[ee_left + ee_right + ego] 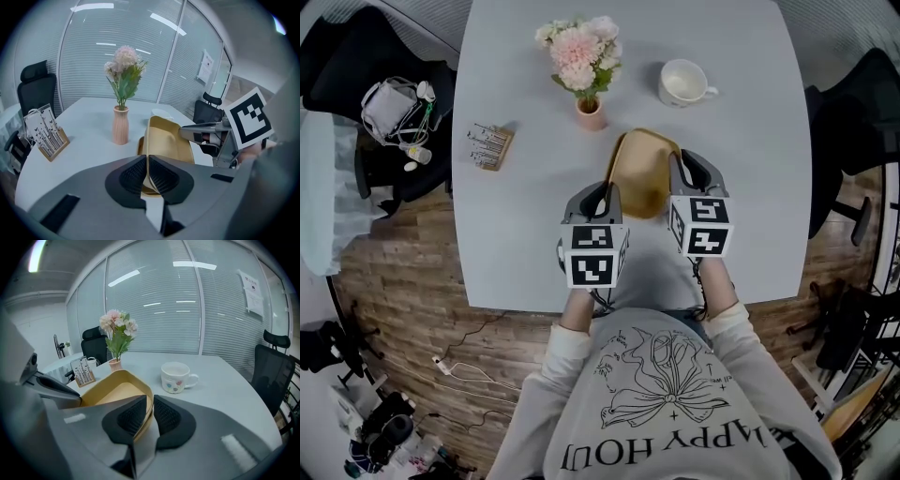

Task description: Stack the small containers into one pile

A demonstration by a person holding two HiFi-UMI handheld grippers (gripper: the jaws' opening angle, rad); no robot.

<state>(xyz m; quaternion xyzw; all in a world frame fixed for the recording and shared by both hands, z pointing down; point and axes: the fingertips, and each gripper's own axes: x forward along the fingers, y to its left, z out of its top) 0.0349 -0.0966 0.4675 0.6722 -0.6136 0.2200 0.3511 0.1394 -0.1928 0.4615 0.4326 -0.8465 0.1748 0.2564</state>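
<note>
A tan oval container (642,173) is held over the grey table (516,234), between my two grippers. My left gripper (607,193) is shut on its left rim; in the left gripper view (147,176) the container (166,140) stands tilted on edge, with a darker second rim showing just beneath it. My right gripper (681,163) is shut on the right rim, and in the right gripper view (149,416) the pads clamp the container (115,392) wall. I cannot tell how many containers are nested. The right gripper's fingers (201,132) reach in from the right.
A pink vase of flowers (591,111) stands just beyond the container. A white mug (682,82) sits at the back right, and a wooden card holder (491,146) at the left. Black office chairs (853,141) flank the table.
</note>
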